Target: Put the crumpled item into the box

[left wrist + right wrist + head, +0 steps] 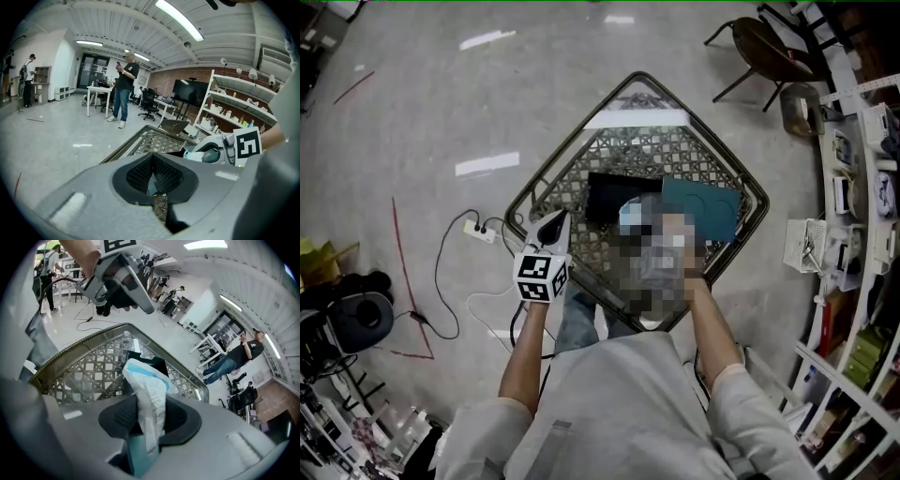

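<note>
**Step in hand:** carrying the item to the box. The right claw (149, 414) is clenched on the crumpled white-and-blue printed packet (147, 387). The packet stands up from between the claw's ribbed black pads, above the woven metal lattice surface (82, 376). The black rectangular box (149, 361) lies on that surface just beyond the packet, and the packet is not yet in it. In the head view a teal flat panel (703, 208) lies against the box. It may be a lid, but that cannot be established.

**Left claw:** The left claw (153, 177) is closed with nothing in it. Its pad tips meet, and the lattice shows through the gap beneath them. It hovers over the near-left edge of the surface, apart from the box.

**Next move, as judged:** bring the right claw over the box opening, lower it within the walls, then release.

- The packet looks like thin, creased film, light and springy. It may cling to a pad or unfold over the rim if dropped from high up.
- The box looks rigid and shallow and rests loose on the lattice, so a nudge could shift it. The free left claw is placed to steady it.

**Materials:** The surface is a rigid open diamond weave inside a rounded tubular frame. The pads appear to be soft, grooved rubber.
</note>
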Demonstrator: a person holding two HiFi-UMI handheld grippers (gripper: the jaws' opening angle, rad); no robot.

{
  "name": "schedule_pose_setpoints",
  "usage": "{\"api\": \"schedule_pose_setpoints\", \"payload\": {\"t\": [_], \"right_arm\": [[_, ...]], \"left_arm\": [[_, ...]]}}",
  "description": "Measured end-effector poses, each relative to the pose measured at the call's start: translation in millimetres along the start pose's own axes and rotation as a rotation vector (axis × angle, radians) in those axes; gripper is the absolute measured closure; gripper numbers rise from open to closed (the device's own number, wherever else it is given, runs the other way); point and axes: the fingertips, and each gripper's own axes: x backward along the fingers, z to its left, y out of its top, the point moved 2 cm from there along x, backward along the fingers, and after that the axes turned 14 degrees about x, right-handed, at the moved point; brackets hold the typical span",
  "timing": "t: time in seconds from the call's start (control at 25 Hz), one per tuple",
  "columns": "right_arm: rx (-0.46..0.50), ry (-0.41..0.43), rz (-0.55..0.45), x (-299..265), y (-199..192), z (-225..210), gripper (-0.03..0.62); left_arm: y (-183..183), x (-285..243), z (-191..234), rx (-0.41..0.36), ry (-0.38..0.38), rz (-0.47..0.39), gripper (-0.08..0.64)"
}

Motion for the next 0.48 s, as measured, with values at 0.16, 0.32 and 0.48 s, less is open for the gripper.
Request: {"api": "schedule_pose_setpoints", "payload": {"t": [0.16, 0.32, 0.48], "right_arm": [[-0.025, 0.027, -0.001, -20.4, 2.7, -2.0, 0.472], [-0.048, 0.052, 0.009, -35.4, 3.7, -9.3, 0.471], [-0.054, 0.096, 0.024, -53.8, 7.2, -10.1, 0.471]], "left_arm": [[-1.1, -1.6, 2.8, 0.008, 0.001, -0.003, 0.554], [1.2, -0.2, 1.7, 0.014, 0.007, -0.005, 0.554], [2.2, 1.1, 3.8, 0.017, 0.012, -0.007, 0.554]]}}
